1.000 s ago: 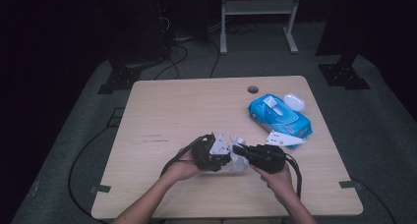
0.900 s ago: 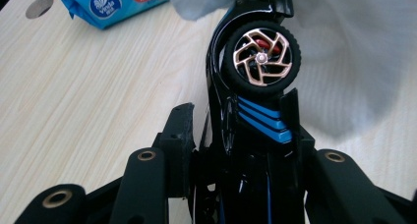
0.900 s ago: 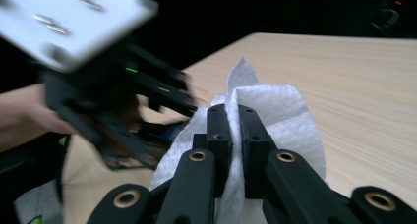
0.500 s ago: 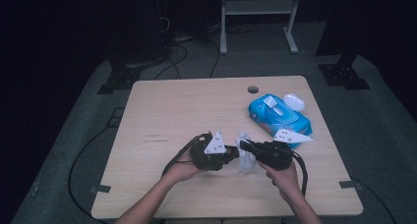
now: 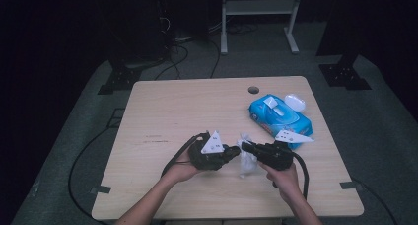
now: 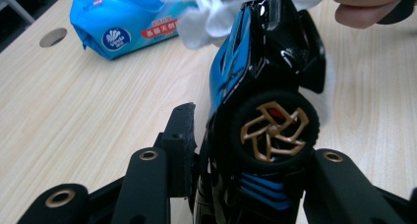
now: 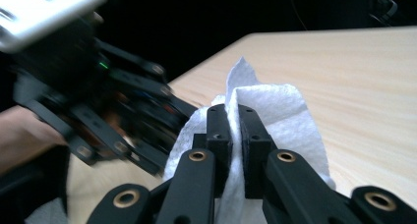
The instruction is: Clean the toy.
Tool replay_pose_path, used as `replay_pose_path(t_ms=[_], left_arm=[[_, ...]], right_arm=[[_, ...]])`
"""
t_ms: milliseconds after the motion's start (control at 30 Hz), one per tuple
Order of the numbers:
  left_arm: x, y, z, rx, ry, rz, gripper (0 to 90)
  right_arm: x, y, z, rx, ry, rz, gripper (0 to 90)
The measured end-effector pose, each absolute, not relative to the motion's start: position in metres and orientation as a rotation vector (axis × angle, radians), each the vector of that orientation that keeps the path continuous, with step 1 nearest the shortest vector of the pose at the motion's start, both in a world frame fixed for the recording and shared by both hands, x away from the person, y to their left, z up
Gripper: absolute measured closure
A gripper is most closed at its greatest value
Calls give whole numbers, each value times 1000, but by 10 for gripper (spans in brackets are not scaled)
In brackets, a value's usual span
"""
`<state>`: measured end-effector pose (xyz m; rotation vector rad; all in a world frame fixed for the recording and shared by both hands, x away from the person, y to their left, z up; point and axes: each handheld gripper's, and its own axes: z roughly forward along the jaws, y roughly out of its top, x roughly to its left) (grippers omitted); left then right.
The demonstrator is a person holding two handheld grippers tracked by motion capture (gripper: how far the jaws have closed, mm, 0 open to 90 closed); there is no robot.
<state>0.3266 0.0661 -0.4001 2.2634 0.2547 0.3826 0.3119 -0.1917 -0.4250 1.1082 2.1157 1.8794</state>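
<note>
My left gripper [image 5: 232, 151] [image 6: 251, 150] is shut on a black and blue toy car [image 6: 265, 86] with bronze wheels, held on its side just above the table. My right gripper [image 5: 246, 147] [image 7: 233, 121] faces it from the right and is shut on a crumpled white wipe [image 5: 246, 165] [image 7: 290, 116]. The wipe [image 6: 211, 13] lies against the far end of the car. In the right gripper view the left gripper [image 7: 88, 101] is blurred at the left, beside the wipe.
A blue pack of wet wipes [image 5: 278, 117] [image 6: 123, 22] lies at the back right of the wooden table [image 5: 172, 111], with a white oval object [image 5: 295, 101] behind it. A cable hole [image 5: 253, 90] sits near the far edge. Cables trail off the table's front.
The right gripper with the wipe has shifted a little to the right and the wipe now hangs lower between the two grippers. The left gripper has kept still.
</note>
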Motion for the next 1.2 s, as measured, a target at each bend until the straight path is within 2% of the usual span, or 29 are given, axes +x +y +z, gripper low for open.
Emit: replay_pose_path(t_ms=[300,600,733,1033,1200], left_arm=[[339,62,-410,2355,291,368,587],[353,41,-417,2491,288,366,587],[359,40,-424,2520,311,327,590],[359,49,-420,2491,326,288,601],[357,68,-412,2408,356,247,566]], right_arm=[[314,-196,-425,1124,2089,1864,847],[317,-202,-429,1166,2069,1832,847],[318,-204,-432,1183,2069,1824,847],[319,-197,-435,1164,2104,1798,846],[320,-181,-438,1122,2166,1766,846]])
